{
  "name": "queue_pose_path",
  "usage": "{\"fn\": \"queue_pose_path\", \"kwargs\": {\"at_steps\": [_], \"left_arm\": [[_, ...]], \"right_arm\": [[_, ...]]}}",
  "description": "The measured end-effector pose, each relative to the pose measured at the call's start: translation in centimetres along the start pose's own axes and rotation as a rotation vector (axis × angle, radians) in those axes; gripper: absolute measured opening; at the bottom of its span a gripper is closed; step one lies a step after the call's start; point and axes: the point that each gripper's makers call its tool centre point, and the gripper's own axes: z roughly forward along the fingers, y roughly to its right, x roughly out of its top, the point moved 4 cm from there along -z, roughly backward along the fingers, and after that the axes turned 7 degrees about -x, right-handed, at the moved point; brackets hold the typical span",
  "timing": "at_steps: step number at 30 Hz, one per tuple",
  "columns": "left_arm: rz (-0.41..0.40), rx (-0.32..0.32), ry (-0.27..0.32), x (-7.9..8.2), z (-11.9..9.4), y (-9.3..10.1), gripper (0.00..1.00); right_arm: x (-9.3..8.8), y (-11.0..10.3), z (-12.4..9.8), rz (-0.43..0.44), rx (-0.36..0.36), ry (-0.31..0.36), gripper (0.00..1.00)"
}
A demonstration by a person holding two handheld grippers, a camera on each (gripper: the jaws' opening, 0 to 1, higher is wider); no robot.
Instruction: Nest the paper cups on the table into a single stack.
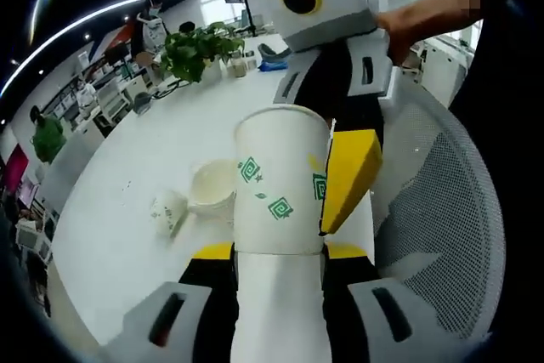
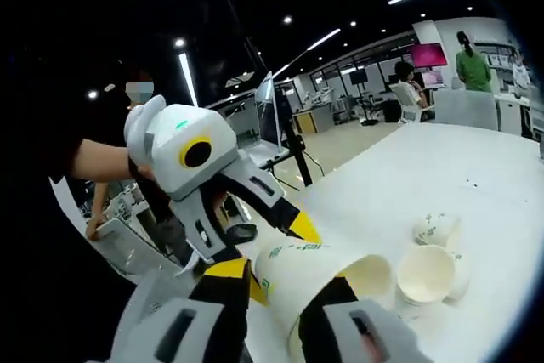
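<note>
— Held closest to the lens, in the left gripper view, is what?
— A white stack of cups (image 1: pixel 280 295) is clamped between the jaws of the left tool (image 1: pixel 280 252), rising from the bottom of the view. A paper cup (image 1: pixel 280 180) with green square marks is seated mouth-down over the top of that stack.

— And to the left of it?
— Two loose cups are seen on the white counter (image 1: pixel 144 159): a tipped cup (image 1: pixel 168 210) lying on its side, and just beside it an open cup (image 1: pixel 212 186) with its mouth turned toward the camera. They appear to touch. A potted plant (image 1: pixel 200 48) is set farther back on the counter.

— What is seen on the right?
— The right tool (image 1: pixel 344 180) is brought in from above, its yellow-tipped fingers (image 1: pixel 348 176) pressed against the side of the printed cup. A person's hand (image 1: pixel 416 19) is wrapped around its body. A white mesh chair (image 1: pixel 450 218) is seen beyond the counter edge.

— And in the right gripper view?
— The left tool (image 2: pixel 280 240) is seen at left, held by a hand (image 2: pixel 140 172). The printed cup (image 2: pixel 319 282) is gripped between the right tool's own jaws (image 2: pixel 276 308), its open mouth facing right. The two loose cups (image 2: pixel 433 261) are seen on the counter (image 2: pixel 425 176) to the right.
</note>
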Motion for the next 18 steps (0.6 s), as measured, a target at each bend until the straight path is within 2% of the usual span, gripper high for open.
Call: {"fn": "queue_pose_path", "kwargs": {"at_steps": [7,13,14,15,16,17,18], "left_arm": [[0.020,-0.004,-0.015,-0.4,0.5,-0.1,0.36],[0.016,0.002,-0.015,-0.6,0.6,0.0,0.36],[0.012,0.005,-0.016,-0.7,0.6,0.0,0.34],[0.007,0.008,-0.018,-0.8,0.6,0.0,0.27],[0.004,0.015,-0.018,-0.9,0.5,-0.1,0.16],[-0.007,0.023,-0.013,-0.9,0.4,-0.2,0.15],[-0.022,0.028,-0.003,-1.0,0.4,-0.3,0.19]], "right_arm": [[0.0,-0.2,0.2,0.004,0.005,-0.005,0.09],[-0.2,-0.6,0.2,0.004,0.011,-0.014,0.07],[-0.2,-0.6,0.3,0.005,0.010,-0.014,0.05],[-0.3,-0.3,0.3,0.006,0.004,-0.015,0.02],[-0.3,0.0,0.3,0.001,-0.010,-0.013,0.00],[-0.2,0.1,0.2,0.006,-0.012,-0.012,0.00],[-0.2,0.2,0.2,0.013,-0.012,-0.013,0.00]]}}
